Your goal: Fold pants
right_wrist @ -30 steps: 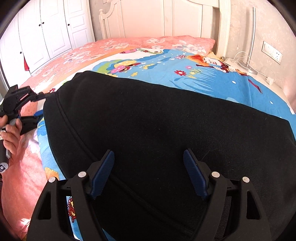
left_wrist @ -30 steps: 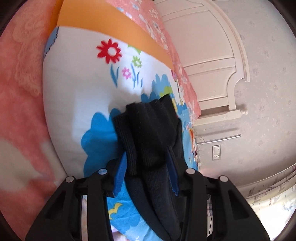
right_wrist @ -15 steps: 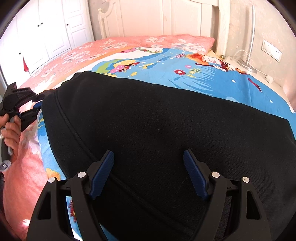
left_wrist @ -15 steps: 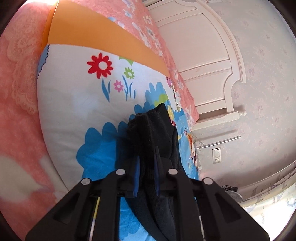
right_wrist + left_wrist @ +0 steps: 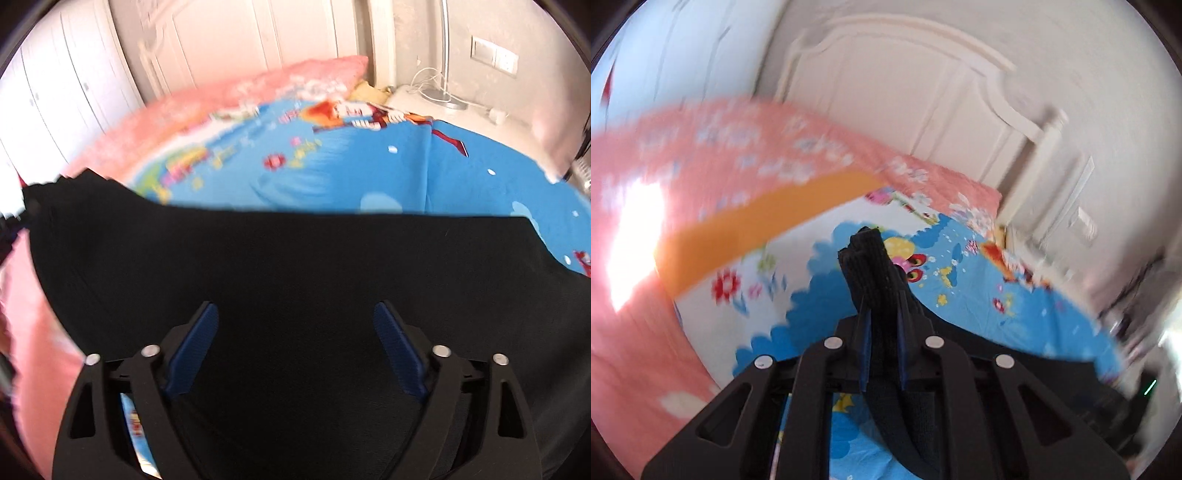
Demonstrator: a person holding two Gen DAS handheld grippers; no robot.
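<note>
One pair of black pants (image 5: 295, 280) is lying across the cartoon bedsheet (image 5: 332, 173); the left gripper (image 5: 882, 317) is pinching its bunched edge, while the right gripper (image 5: 295, 347) is opening wide above the cloth.

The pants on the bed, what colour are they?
Plain black pants, clearest in the right wrist view.

The bed (image 5: 122, 129) carries a pink flowered blanket (image 5: 701, 147) along its far and left sides, with a blue cartoon-printed sheet (image 5: 332, 177) spread over it. An orange band (image 5: 768, 206) edges that sheet. Black pants (image 5: 295, 266) lie across the near part of the sheet.
</note>
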